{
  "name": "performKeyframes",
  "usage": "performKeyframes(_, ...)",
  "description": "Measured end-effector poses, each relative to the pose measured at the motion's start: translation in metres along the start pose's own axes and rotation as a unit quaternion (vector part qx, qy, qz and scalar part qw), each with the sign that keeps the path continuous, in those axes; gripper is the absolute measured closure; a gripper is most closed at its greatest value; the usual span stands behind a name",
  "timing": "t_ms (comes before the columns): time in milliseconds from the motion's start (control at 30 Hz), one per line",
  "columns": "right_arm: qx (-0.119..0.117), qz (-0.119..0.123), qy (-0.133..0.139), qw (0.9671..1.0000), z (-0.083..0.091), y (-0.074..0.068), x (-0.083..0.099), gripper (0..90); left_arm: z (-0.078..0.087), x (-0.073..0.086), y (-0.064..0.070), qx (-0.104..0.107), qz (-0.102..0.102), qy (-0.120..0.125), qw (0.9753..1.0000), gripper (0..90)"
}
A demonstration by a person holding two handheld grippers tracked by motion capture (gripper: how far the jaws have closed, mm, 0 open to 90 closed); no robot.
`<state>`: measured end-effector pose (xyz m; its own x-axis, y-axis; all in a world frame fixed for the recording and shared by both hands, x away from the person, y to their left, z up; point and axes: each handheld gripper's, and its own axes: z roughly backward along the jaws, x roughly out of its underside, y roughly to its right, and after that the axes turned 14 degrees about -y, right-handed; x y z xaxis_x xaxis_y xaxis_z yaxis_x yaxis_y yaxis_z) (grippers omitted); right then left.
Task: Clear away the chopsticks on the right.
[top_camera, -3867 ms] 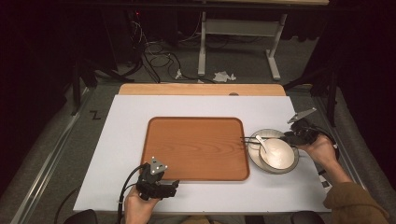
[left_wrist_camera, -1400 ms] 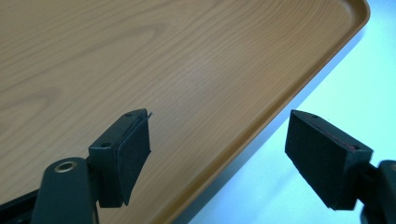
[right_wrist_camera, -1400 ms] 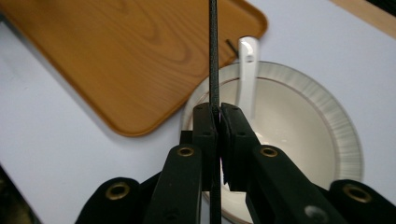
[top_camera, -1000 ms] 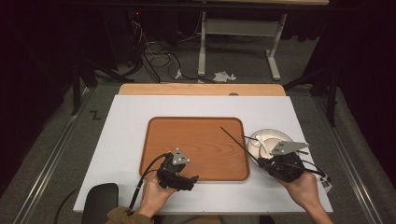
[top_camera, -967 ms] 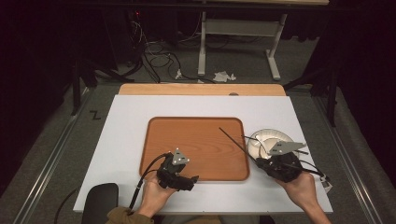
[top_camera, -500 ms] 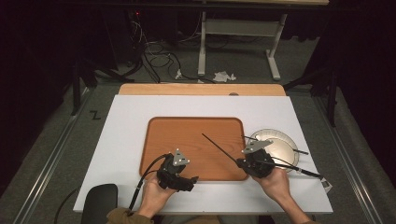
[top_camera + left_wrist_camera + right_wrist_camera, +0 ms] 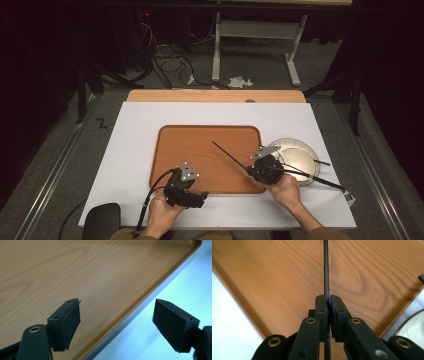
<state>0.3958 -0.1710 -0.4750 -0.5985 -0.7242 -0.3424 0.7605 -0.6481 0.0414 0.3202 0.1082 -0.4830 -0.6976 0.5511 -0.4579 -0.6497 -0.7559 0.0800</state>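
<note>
One hand-held gripper (image 7: pixel 329 305) pinching chopstick (image 7: pixel 326 270), other (image 7: pixel 117 322) agape

Dark room, grey carpet floor (image 7: pixel 60 150), white desk frame (image 7: pixel 255 30) behind.

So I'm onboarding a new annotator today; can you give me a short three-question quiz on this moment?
1. True or false: the right tool is shut on a thin black stick.
2. Multiple choice: the left tool is A) shut on the tray's rim, B) open over the wooden tray's near edge, C) resting in the plate.
3. Fill in: a second black stick lies across the round ______ to the right of the tray.

Key:
1. True; the jaws clamp it, and it points out over the tray.
2. B; the jaws stand wide apart with nothing between them.
3. plate.
</note>
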Motion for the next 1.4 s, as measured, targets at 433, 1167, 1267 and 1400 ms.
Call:
performKeyframes(433, -0.001, 0.007, -0.017, 0.9998, -0.015, 0.002, -0.005, 85.6, 0.003, 0.005, -0.001, -0.004, 0.008, -0.002, 1.0000, 22.2)
performKeyframes(1167, 0.054, -0.060, -0.032, 0.9962, -0.016, 0.014, 0.001, 74.3, 0.002, 0.005, 0.002, -0.006, 0.003, -0.002, 1.0000, 22.2)
performKeyframes(1267, 0.049, -0.059, -0.037, 0.9964, -0.015, 0.014, 0.000, 69.6, 0.002, 0.005, 0.002, -0.005, 0.004, -0.002, 1.0000, 22.2)
performKeyframes(1400, 0.038, -0.056, -0.006, 0.9977, -0.005, 0.012, 0.002, 68.0, 0.002, 0.005, 0.001, -0.005, 0.004, -0.002, 1.0000, 22.2)
